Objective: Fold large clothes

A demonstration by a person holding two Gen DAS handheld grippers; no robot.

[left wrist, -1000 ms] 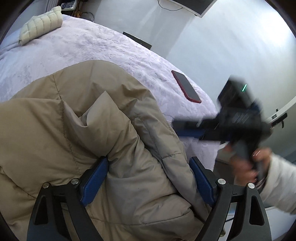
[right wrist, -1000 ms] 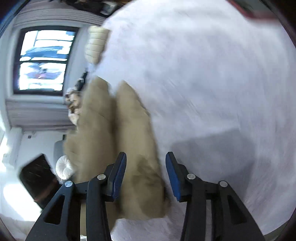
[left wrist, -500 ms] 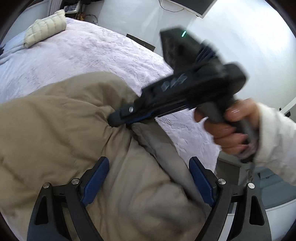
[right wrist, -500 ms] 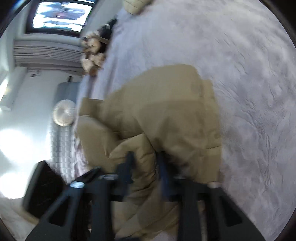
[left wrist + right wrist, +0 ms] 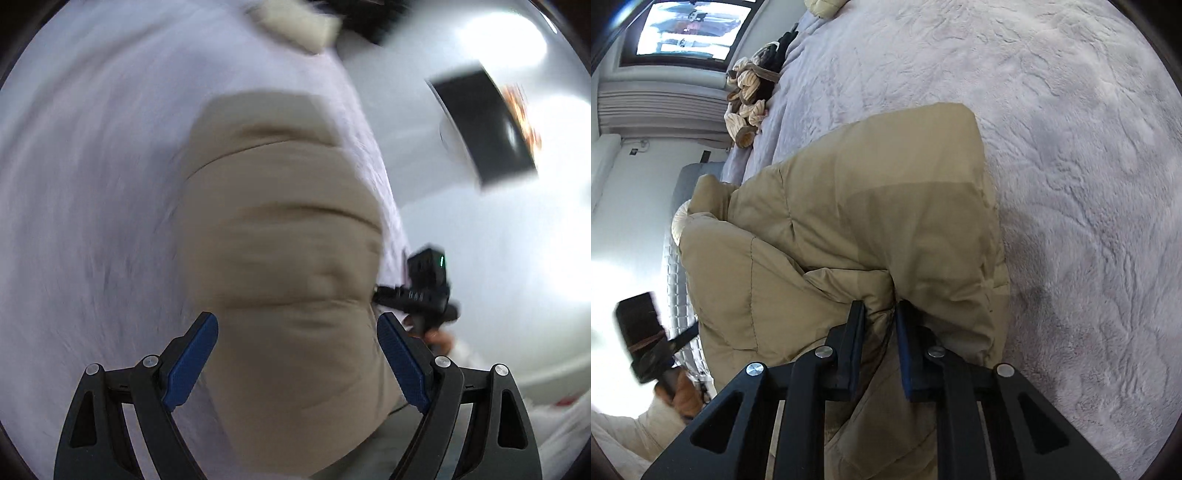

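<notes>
Right gripper (image 5: 880, 314) closing, a fold of the tan puffer jacket (image 5: 849, 229) pinched between its pads. Left gripper (image 5: 297, 325) spread wide, straddling the jacket, not gripping. Jacket lies on lavender bedspread (image 5: 1071, 147); striped plush toy (image 5: 748, 92) beyond.

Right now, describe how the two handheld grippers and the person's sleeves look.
Both the left gripper and the right gripper have black skeletal frames with silver rivets and blue-padded jaws. The right gripper's boxy black body carries a green light. The sleeve is cream-white.
</notes>
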